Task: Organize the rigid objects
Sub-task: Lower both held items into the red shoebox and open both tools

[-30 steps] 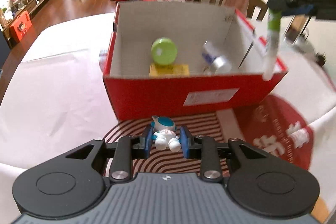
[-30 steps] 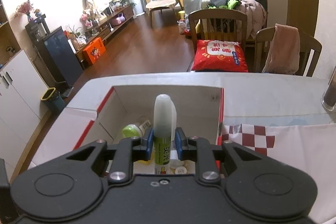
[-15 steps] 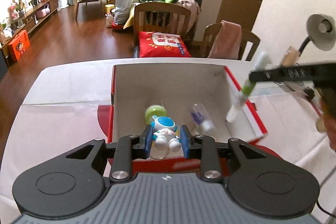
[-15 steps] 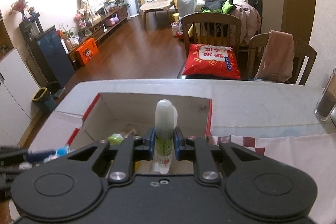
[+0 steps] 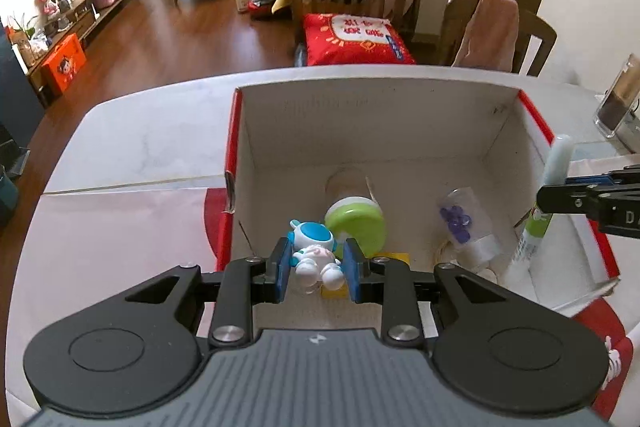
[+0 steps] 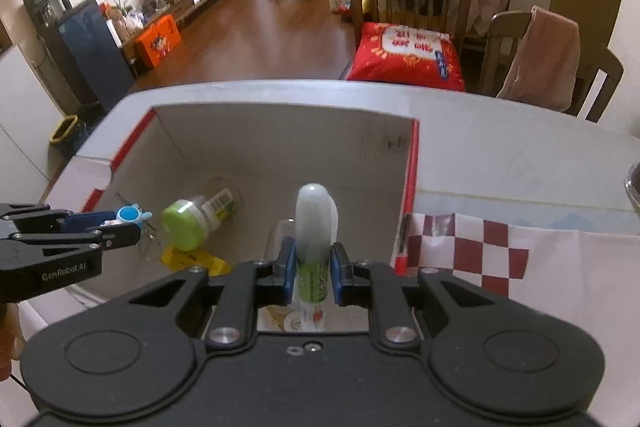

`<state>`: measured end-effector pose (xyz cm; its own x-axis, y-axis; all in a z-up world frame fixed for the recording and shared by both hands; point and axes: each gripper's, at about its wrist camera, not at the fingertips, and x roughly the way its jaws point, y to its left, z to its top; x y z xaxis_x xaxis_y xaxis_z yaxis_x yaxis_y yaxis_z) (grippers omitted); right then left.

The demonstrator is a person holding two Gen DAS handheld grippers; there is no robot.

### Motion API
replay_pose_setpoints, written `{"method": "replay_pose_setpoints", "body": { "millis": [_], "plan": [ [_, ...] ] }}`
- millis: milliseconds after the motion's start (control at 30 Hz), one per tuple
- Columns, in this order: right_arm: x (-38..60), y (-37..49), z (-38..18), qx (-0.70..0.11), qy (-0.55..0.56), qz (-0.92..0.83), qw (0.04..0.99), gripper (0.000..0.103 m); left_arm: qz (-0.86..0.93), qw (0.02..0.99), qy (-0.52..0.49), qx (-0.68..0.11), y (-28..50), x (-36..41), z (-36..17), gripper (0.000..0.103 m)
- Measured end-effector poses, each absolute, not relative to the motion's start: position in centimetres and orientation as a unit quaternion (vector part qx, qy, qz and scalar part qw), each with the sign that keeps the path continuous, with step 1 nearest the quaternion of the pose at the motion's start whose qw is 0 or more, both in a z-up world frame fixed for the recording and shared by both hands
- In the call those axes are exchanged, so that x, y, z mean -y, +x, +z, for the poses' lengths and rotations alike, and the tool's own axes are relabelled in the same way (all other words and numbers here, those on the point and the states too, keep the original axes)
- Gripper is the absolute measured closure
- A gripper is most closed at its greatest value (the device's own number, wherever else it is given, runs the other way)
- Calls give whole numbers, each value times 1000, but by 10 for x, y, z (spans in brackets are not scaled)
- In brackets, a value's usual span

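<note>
Red cardboard box (image 5: pixel 229 163) with a white inside stands open on the white table (image 5: pixel 132 155). Over its near edge the left gripper (image 5: pixel 316 267) pinches a small white astronaut figurine with a blue helmet (image 5: pixel 316 255) between its blue pads. Just past the figurine, at about 1 o'clock from it, a clear plastic jar with a lime-green lid (image 5: pixel 356 223) lies on its side on the box floor, above a flat yellow tag (image 5: pixel 394 259). At 3 o'clock from the jar lies a clear bottle with purple beads inside (image 5: pixel 464 223). At the box's right wall the right gripper (image 6: pixel 313 273) is clamped on a white glue stick with a green label and a translucent cap (image 6: pixel 314 239), holding it upright with its lower end down inside the box. A red-and-white checked cloth (image 6: pixel 496 255) lies on the table at 3 o'clock from the box.
</note>
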<state>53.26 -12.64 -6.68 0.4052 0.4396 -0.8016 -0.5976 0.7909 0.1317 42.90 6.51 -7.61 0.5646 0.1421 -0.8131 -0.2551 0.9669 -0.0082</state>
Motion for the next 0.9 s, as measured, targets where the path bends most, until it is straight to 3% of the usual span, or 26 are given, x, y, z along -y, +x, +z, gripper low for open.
{"method": "replay_pose_setpoints", "body": {
  "millis": [500,800,867,900],
  "plan": [
    [104,537,-93,-469,-126,303,820,84,123,867,-39,-481,448,-61,-97,76],
    [118,527,-80,-466,-107,304,824,71,113,869,-63,-478,440,-64,-89,73],
    [122,522,-76,-465,-104,305,825,69,108,871,-72,-474,435,-65,-85,70],
    [124,519,-74,-463,-103,306,825,69,106,872,-73,-472,432,-65,-82,60]
  ]
}}
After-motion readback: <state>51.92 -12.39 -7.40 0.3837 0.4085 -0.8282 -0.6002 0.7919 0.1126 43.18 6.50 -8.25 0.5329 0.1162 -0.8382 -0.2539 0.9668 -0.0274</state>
